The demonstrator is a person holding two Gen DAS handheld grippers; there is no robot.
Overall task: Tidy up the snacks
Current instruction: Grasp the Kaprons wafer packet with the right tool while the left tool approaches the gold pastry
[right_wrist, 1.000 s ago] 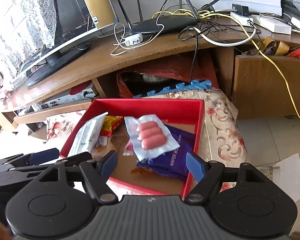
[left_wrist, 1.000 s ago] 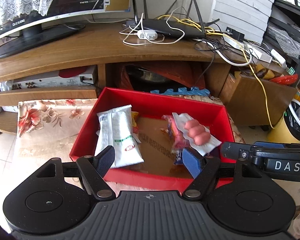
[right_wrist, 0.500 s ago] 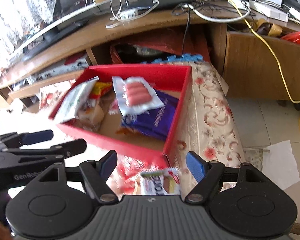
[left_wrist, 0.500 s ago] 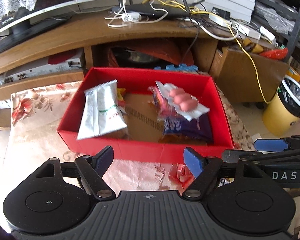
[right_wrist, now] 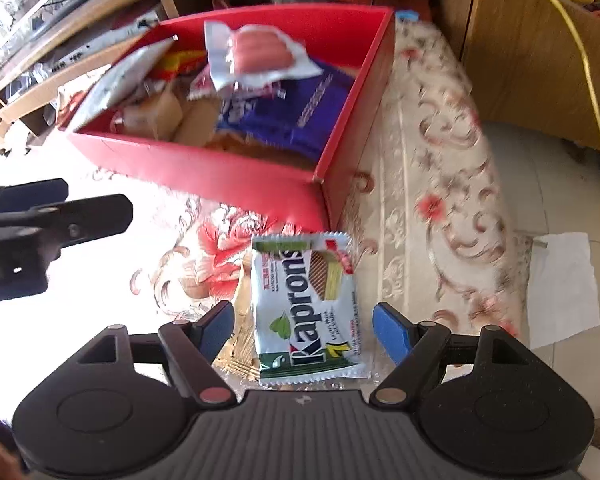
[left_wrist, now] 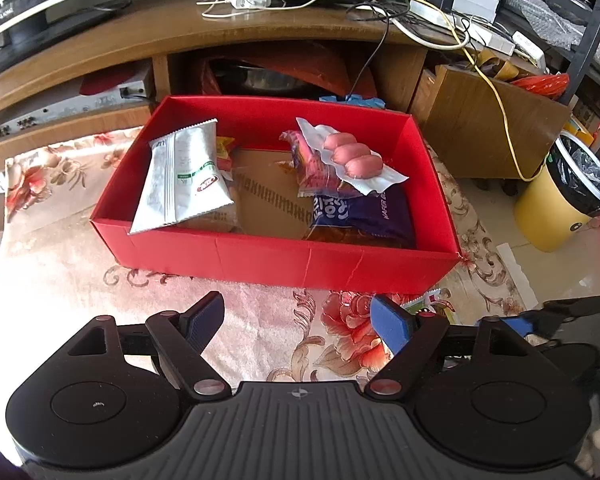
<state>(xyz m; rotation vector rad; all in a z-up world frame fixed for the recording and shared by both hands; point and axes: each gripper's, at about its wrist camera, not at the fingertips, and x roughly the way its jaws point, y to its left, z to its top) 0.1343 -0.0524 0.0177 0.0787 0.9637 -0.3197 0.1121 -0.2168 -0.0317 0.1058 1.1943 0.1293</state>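
Surface: floral cloth (left_wrist: 260, 332) carrying a red box (left_wrist: 284, 264) of snacks; wafer packet (right_wrist: 306, 312) flat beside its near corner
Room: wooden TV stand (left_wrist: 260, 32) behind; yellow bin (left_wrist: 556, 208) on tiled floor
Left tongs (left_wrist: 298, 320): apart, just been widening, empty
Right tongs (right_wrist: 304, 328): apart, straddling the wafer packet

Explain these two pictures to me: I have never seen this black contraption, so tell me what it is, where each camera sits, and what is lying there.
No robot here: a person holds a two-fingered gripper in each hand, each with a camera looking along its fingers. One picture is from the left gripper, whose jaws have just been opening over the flowered cloth, with nothing between them. The other is from the right gripper, open, with a wafer packet lying on the cloth between its blue fingers, not gripped. Behind stands a red box holding a silver packet, a sausage pack and a purple packet.
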